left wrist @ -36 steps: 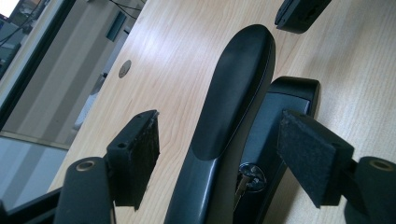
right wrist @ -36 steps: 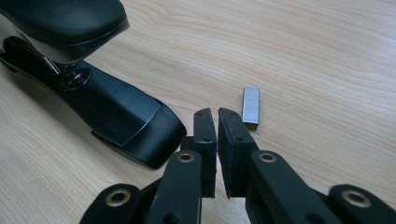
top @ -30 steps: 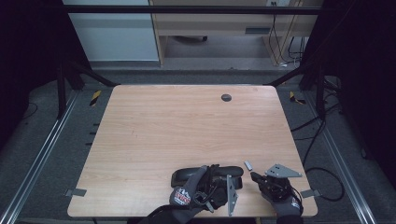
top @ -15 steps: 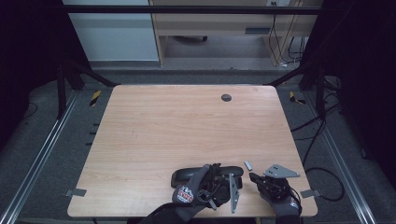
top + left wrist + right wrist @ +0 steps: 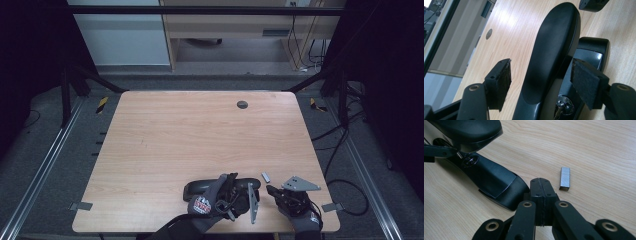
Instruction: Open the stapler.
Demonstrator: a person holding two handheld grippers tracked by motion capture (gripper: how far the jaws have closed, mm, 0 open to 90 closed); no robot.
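Observation:
A black stapler (image 5: 199,188) lies near the table's front edge with its top arm (image 5: 551,50) raised off the base. My left gripper (image 5: 235,187) reaches over it from the left. Its jaws have just been closing, and the stapler's arm stands between them. The pads (image 5: 501,80) are still apart from it, with wood showing in the gap. My right gripper (image 5: 539,185) is shut on nothing and rests at the stapler's front end (image 5: 499,187). A small grey strip of staples (image 5: 565,178) lies on the wood just beside its tip, also seen as the strip (image 5: 265,176) from above.
The wooden table (image 5: 200,130) has a round cable hole (image 5: 242,104) near its far edge. Metal rails run along both sides on the floor, and cables lie at the right.
The left hand has edged slightly to the right over the stapler. The right gripper and the staple strip have stayed in place.

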